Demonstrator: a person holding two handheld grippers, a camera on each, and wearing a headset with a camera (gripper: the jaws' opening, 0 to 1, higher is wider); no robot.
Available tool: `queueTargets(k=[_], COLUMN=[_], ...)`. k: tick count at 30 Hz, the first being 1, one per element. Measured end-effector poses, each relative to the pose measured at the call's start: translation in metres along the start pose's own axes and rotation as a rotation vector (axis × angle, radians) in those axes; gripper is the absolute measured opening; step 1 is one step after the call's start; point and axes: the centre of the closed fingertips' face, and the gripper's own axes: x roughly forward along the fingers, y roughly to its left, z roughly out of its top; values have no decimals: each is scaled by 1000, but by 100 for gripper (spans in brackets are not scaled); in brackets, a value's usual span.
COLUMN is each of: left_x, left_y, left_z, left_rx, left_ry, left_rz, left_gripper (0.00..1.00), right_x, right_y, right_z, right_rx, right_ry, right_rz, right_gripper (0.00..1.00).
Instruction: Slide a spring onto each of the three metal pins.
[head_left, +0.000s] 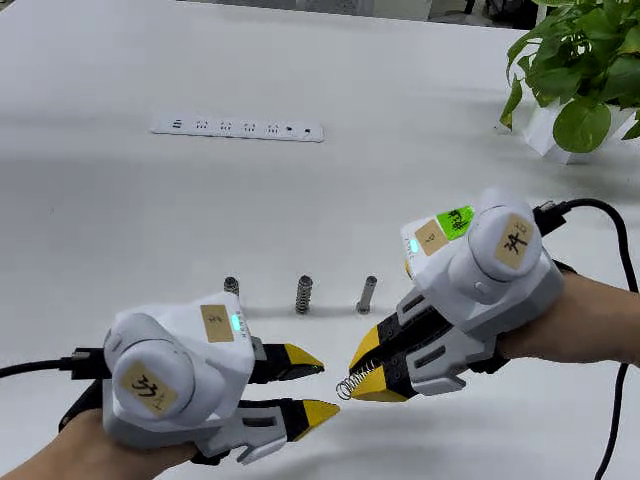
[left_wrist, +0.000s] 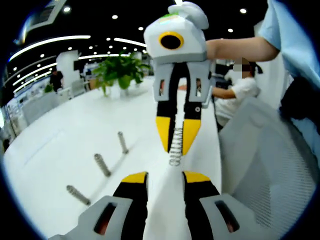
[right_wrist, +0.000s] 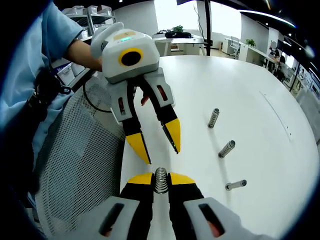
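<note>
Right hand-held gripper (head_left: 355, 378): closed on a loose spring (left_wrist: 175, 150). The spring is pinched by one end between the yellow tips and most of the coil is left projecting free. The bore is judged to be kept clear for threading that way.
Left hand-held gripper (head_left: 330, 388): open, nothing held. It is parked tip-to-tip just beside the right one, probably so the coil can be steadied or re-gripped.
Spring position: held in the air over the near part of the counter (head_left: 420, 180), near the pin row but short of it.
Bare pin (head_left: 367, 293): rightmost of the row in the head view, upright, no coil on it. It is judged to be the target for the held spring.
Middle pin (head_left: 304, 293): a spring is already seated over it.
Left pin (head_left: 231, 287): likewise sleeved with a coil.
Row layout: the three pins are set in a line, spaced apart, so each can be reached by the jaws.
Progress: two of three are judged done.
Pins: plain grey metal cylinders, smooth.
Springs: fine bright wire, helically wound, judged compliant. A spring could be bent or shot out if squeezed mid-body, hence the end grip.
Jaw tips: yellow wedge tips on black fingers, carried on white moulded shells.
Counter surface: white, matte, flat.
Background: a white power strip (head_left: 238, 128) and a potted plant (head_left: 575, 70) are kept well apart from the work.
</note>
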Motion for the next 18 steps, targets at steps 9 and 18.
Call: queueTargets(k=[9, 18], left_x=[-27, -50], left_y=[35, 61], left_z=[-15, -28], left_rx=[-81, -148], left_ry=[-35, -41], left_rz=[187, 331], left_gripper=[51, 90], right_x=[3, 0], right_y=[-2, -17], right_z=[-18, -26], right_rx=[29, 33], right_ry=[42, 81], right_rz=[13, -13], right_gripper=[12, 12])
